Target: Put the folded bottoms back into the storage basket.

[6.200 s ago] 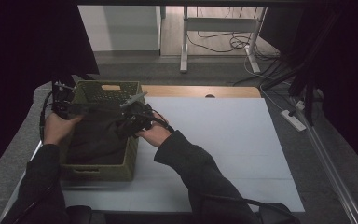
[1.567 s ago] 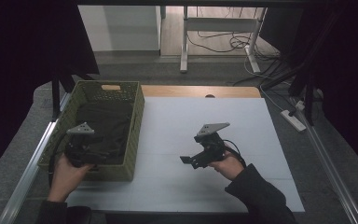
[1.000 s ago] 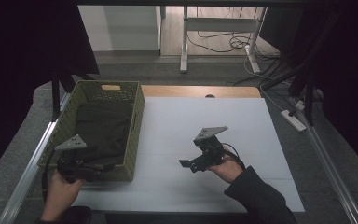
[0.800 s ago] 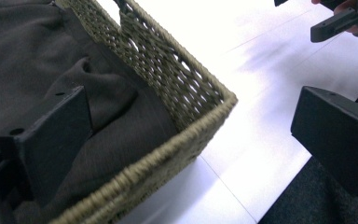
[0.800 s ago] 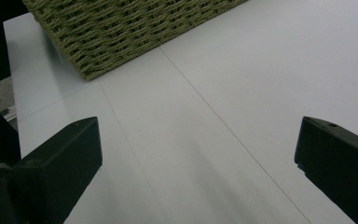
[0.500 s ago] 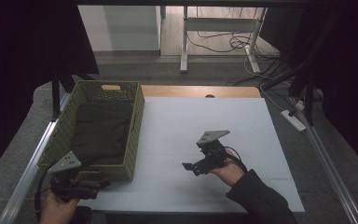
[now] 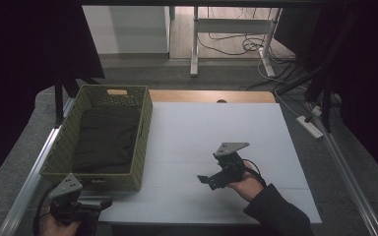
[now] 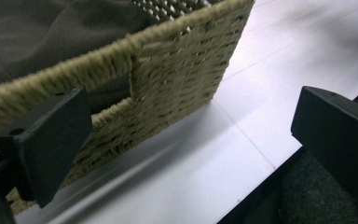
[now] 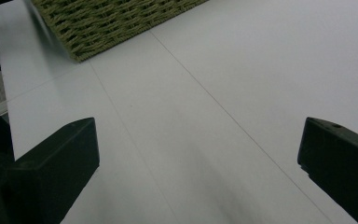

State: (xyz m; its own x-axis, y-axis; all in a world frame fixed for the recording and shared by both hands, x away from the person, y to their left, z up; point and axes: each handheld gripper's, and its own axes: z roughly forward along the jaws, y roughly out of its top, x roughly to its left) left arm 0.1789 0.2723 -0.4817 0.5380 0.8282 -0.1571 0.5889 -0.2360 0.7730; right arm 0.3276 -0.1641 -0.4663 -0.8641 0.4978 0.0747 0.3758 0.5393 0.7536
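Both grippers have backed out of the basket (image 7: 128, 177) since a few seconds ago: left gripper (image 7: 101, 202) now off the tabletop's near-left corner, right gripper (image 7: 204, 179) over the near-middle. Both jaws wide open, empty. Cloth (image 7: 106, 140) lies in the basket along the tabletop's left edge, long axis near-to-far, folded flat. Looks like placing is done; hands retreating.
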